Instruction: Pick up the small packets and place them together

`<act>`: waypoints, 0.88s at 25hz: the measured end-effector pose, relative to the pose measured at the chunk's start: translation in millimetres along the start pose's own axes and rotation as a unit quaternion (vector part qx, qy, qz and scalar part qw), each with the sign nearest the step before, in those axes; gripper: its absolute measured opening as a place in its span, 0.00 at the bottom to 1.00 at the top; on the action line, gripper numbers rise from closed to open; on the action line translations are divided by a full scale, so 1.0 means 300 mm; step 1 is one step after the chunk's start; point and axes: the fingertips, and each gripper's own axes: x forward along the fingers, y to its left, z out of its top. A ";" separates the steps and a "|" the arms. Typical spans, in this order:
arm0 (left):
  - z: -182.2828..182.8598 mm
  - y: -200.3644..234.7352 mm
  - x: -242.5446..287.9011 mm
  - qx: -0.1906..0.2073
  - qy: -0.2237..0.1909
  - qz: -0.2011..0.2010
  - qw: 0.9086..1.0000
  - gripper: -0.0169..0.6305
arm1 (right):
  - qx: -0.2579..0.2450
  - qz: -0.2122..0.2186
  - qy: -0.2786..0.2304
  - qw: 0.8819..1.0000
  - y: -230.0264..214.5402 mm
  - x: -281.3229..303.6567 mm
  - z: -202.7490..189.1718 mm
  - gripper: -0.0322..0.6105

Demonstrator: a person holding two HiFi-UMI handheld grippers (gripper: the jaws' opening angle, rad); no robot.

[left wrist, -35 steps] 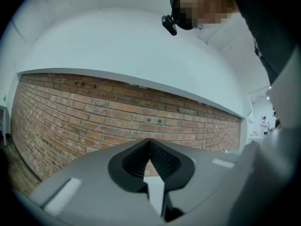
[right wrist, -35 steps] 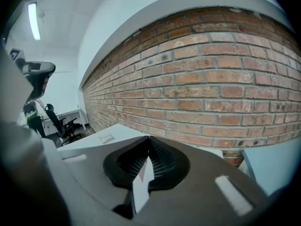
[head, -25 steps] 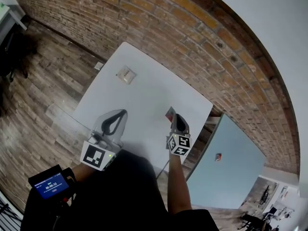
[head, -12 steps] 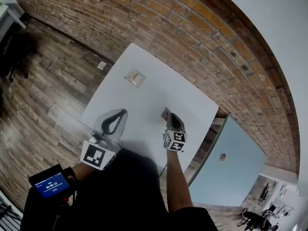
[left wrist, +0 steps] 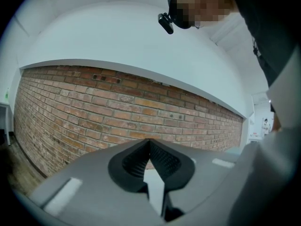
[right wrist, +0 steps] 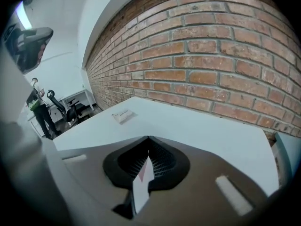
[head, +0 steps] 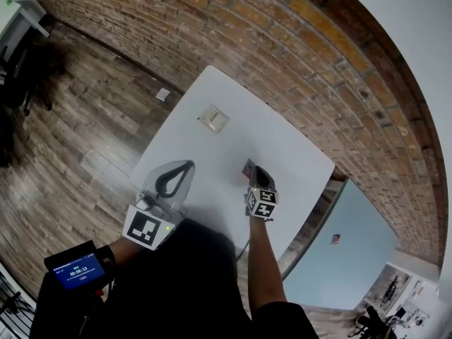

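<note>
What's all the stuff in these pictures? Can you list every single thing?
table: one, white, beside the brick wall
loose packet: one, whitish, lying on the table's far side
held packet: one, white and red, pinched in the right gripper
brick wall: one, red-brown, behind the table
floor: one, brown-grey wood, left of the table
panel: one, light blue, right of the table
screen: one, black with blue display, on the person's left arm
left gripper: one, grey, fingers closed, over the table's near corner
right gripper: one, grey, fingers shut on the held packet
</note>
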 end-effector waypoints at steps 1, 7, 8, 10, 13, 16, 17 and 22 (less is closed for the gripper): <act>-0.001 0.006 0.004 0.001 0.003 0.001 1.000 0.03 | 0.001 0.000 0.006 1.000 -0.004 0.011 -0.012 0.05; -0.021 0.024 0.015 0.001 0.016 0.011 1.000 0.03 | 0.017 -0.004 0.033 0.999 -0.040 0.051 -0.085 0.05; -0.025 0.022 0.017 0.001 0.018 0.012 1.000 0.03 | 0.020 -0.006 0.037 0.999 -0.046 0.054 -0.094 0.06; -0.034 0.016 0.019 0.000 0.022 0.013 1.000 0.03 | 0.020 -0.008 0.043 0.999 -0.057 0.062 -0.109 0.06; -0.046 0.005 0.019 0.002 0.028 0.014 1.000 0.03 | 0.016 -0.013 0.062 0.998 -0.073 0.078 -0.146 0.06; -0.060 -0.011 0.022 0.000 0.033 0.015 0.999 0.03 | -0.001 -0.016 0.086 0.996 -0.083 0.094 -0.182 0.06; -0.067 -0.015 0.023 -0.001 0.036 0.015 0.999 0.03 | -0.006 -0.015 0.090 0.996 -0.085 0.097 -0.186 0.07; -0.087 -0.028 0.024 0.001 0.047 0.024 0.999 0.03 | -0.013 -0.020 0.091 0.996 -0.104 0.078 -0.188 0.18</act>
